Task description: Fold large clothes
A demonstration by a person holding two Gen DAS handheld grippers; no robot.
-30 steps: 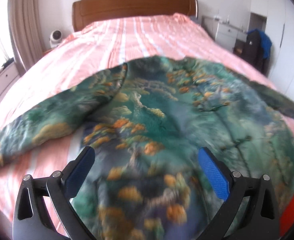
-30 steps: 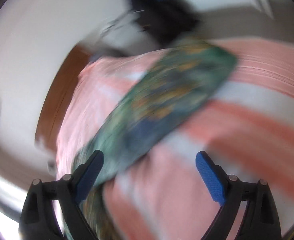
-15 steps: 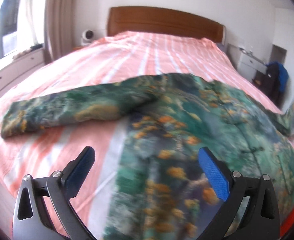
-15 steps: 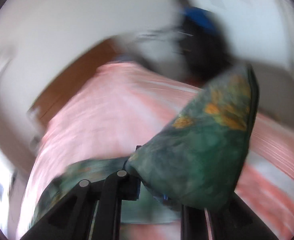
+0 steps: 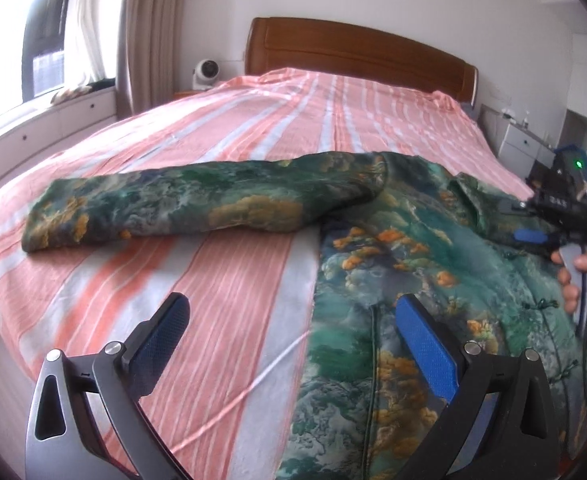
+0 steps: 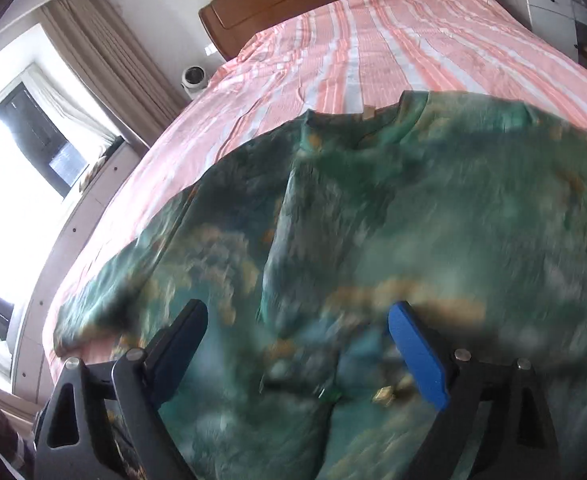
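A large green garment with orange flower print lies flat on the striped bed. Its left sleeve stretches out to the left. My left gripper is open and empty, low over the bed at the garment's left edge. My right gripper is open and empty just above the garment, whose right side looks folded over the body. The right gripper also shows in the left wrist view, held by a hand over the garment's right side.
A wooden headboard stands at the far end. A small white fan sits at the back left by the curtain. A window ledge with drawers runs along the left. White drawers stand at the right.
My right gripper was shut on the right sleeve cuff and lifted it; now it is open over the garment body and the sleeve lies there. My left gripper shifted left.
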